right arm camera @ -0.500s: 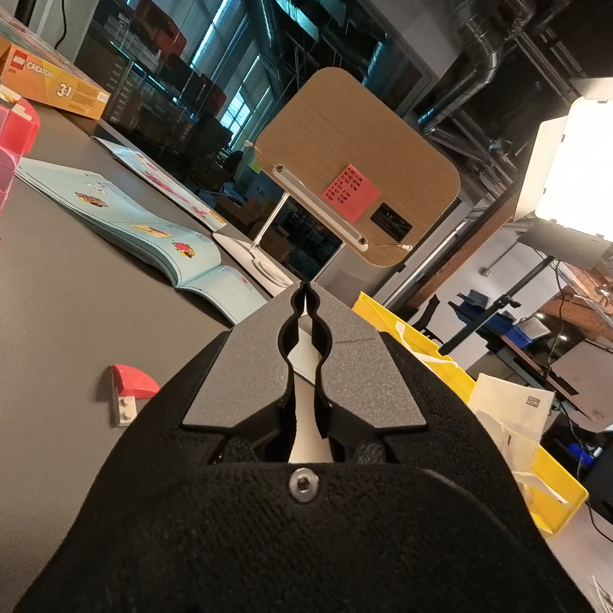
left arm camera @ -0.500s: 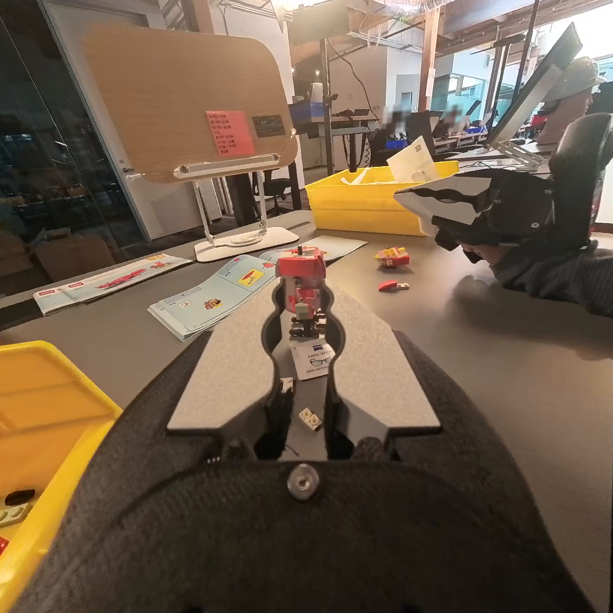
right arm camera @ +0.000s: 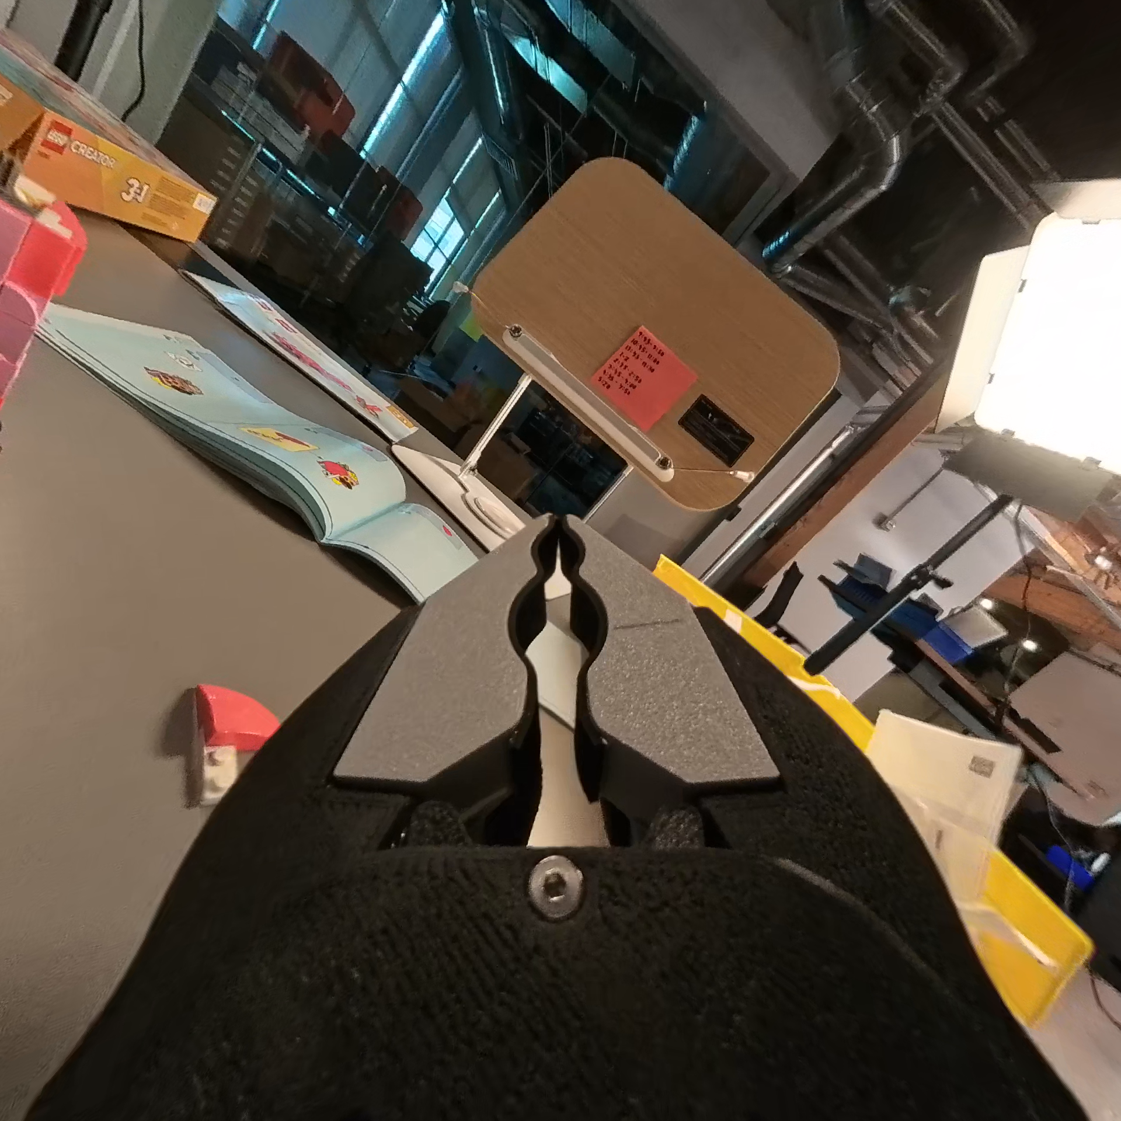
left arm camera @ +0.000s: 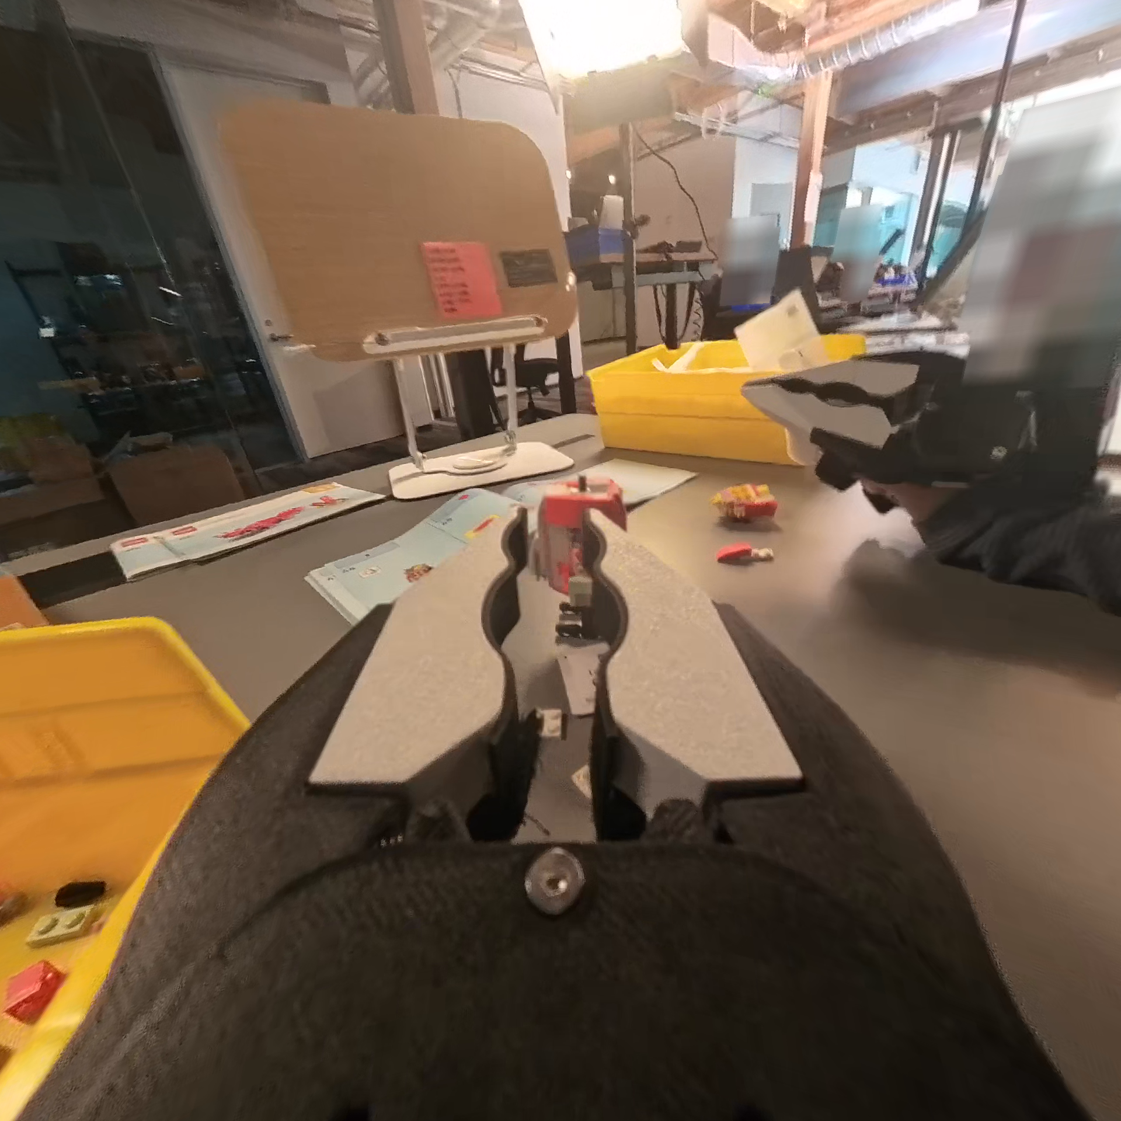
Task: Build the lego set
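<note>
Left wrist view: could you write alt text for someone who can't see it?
A handheld gripper grips a small red brick model between its grey fingers, above a grey table. Open instruction booklets, a wooden book stand and yellow bins lie around; a second gripper reaches in from the right.

Bare grey table (left arm camera: 910, 697) lies open from 1 to 4 o'clock of the left gripper (left arm camera: 561, 534). At 12 o'clock the open booklet (left arm camera: 388, 564) and book stand (left arm camera: 479, 467) block; a yellow bin (left arm camera: 685, 412) sits at 1, another yellow tray (left arm camera: 91, 758) at 9. Two small brick pieces (left arm camera: 743, 552) lie in the open stretch at 2 o'clock.
</note>
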`<state>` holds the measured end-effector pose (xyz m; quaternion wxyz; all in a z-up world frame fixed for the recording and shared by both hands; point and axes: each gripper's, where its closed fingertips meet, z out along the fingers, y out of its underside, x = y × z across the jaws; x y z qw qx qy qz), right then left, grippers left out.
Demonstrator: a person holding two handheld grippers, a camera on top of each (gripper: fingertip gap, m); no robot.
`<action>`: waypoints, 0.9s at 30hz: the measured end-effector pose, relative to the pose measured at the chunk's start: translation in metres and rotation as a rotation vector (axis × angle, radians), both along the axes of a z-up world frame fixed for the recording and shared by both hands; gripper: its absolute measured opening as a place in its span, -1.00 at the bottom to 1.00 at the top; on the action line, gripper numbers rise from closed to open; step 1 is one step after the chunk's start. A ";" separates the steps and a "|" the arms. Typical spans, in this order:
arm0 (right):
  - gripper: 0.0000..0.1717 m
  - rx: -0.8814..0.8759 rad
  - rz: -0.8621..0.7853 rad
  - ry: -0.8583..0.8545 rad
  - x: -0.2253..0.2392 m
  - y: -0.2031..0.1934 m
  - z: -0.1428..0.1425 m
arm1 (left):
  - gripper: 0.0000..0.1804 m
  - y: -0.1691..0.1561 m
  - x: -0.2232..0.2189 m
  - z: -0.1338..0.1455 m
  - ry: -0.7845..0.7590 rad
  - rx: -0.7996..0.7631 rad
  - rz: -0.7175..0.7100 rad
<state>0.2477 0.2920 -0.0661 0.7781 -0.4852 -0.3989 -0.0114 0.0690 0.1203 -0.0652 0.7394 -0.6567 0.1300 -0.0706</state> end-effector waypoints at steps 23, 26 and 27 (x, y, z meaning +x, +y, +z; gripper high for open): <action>-1.00 -0.060 -0.004 0.077 0.012 0.022 -0.001 | -0.68 -0.003 -0.244 -0.064 0.117 -1.241 0.319; -1.00 -0.089 -0.014 0.080 0.013 0.026 -0.004 | -0.58 0.005 -0.254 -0.080 0.105 -1.292 0.328; -1.00 -0.097 -0.020 0.084 0.014 0.027 -0.005 | -0.55 0.007 -0.254 -0.084 0.098 -1.305 0.322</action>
